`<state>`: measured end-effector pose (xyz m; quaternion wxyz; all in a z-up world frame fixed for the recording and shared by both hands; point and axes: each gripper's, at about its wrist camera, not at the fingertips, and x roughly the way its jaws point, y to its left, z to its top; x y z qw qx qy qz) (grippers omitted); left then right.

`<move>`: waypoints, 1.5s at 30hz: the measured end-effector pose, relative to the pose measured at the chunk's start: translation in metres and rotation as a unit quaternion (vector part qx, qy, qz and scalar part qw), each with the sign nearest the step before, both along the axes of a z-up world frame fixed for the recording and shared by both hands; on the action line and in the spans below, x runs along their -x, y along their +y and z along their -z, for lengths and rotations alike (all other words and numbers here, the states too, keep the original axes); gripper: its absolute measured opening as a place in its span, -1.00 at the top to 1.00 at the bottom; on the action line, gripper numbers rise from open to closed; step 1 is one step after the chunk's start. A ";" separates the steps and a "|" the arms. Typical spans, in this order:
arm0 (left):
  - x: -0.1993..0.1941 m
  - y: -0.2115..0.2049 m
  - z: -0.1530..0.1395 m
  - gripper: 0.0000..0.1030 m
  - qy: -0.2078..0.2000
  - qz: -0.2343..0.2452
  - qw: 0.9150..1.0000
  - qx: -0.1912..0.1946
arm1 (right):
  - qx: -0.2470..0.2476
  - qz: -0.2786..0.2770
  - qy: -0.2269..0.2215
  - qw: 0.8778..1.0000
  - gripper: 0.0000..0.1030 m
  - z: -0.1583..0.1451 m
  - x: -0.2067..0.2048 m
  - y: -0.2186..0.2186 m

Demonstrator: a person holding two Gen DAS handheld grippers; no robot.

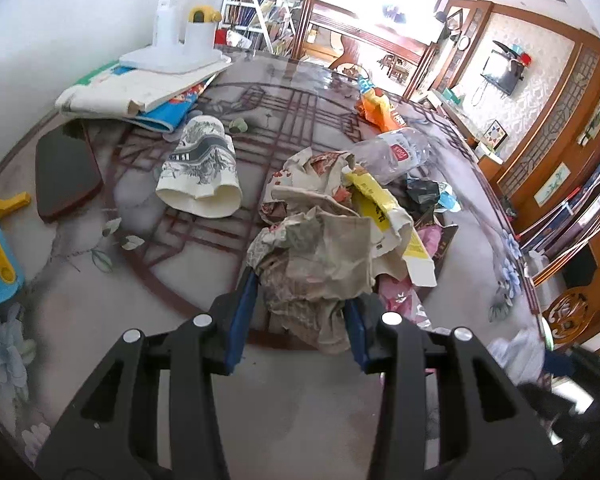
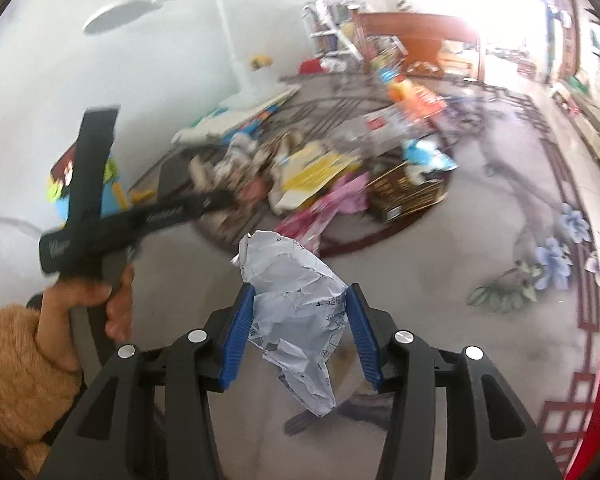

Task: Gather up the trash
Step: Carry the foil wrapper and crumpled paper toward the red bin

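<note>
The left tool (image 1: 300,280) pinches a crumpled brown paper (image 1: 320,256) between its 2 blue pads (image 1: 244,304). The paper lies at the near edge of a trash pile (image 1: 364,208) on the counter (image 1: 140,320), and whether it is lifted clear of the surface is hard to tell.

In the pile sit a flattened yellow carton (image 1: 384,208), a clear plastic bottle (image 1: 396,152) with a red label, a black wrapper (image 1: 422,196), a pink wrapper (image 1: 432,236) and an orange bag (image 1: 380,110) farther back. To the left of the pile, apart from it, lies a squashed paper cup (image 1: 202,168) printed in grey. Beyond that, a white lamp (image 1: 172,36) stands on a stack of books (image 1: 140,92).

The right tool (image 2: 300,296) grips a crumpled white paper (image 2: 296,312) with printed text. Both blue pads press its sides and the paper hangs above the counter (image 2: 420,280), nearer than the pile (image 2: 340,176). No earlier view is given, so only this clamped state can be told.

In the right wrist view, a hand (image 2: 88,304) in a fuzzy tan sleeve (image 2: 20,360) holds the handle of the left tool (image 2: 220,200), whose tip reaches into the blurred pile.
</note>
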<state>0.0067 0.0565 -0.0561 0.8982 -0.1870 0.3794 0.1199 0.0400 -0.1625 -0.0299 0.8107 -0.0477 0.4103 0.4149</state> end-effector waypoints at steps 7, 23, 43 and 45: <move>0.013 -0.010 -0.020 0.23 -0.027 -0.001 0.999 -0.020 | -0.025 0.050 0.006 0.998 0.10 -0.006 -0.015 -0.021; 0.022 -0.072 -0.056 0.23 -0.060 0.067 0.996 -0.018 | -0.072 0.105 0.006 0.992 0.09 -0.022 -0.026 -0.054; 0.020 -0.146 -0.065 0.23 -0.046 0.129 0.990 -0.030 | -0.109 0.181 0.016 0.977 0.08 -0.031 -0.026 -0.132; 0.018 -0.156 -0.065 0.23 -0.044 0.137 0.989 -0.031 | -0.114 0.194 0.020 0.974 0.08 -0.030 -0.026 -0.144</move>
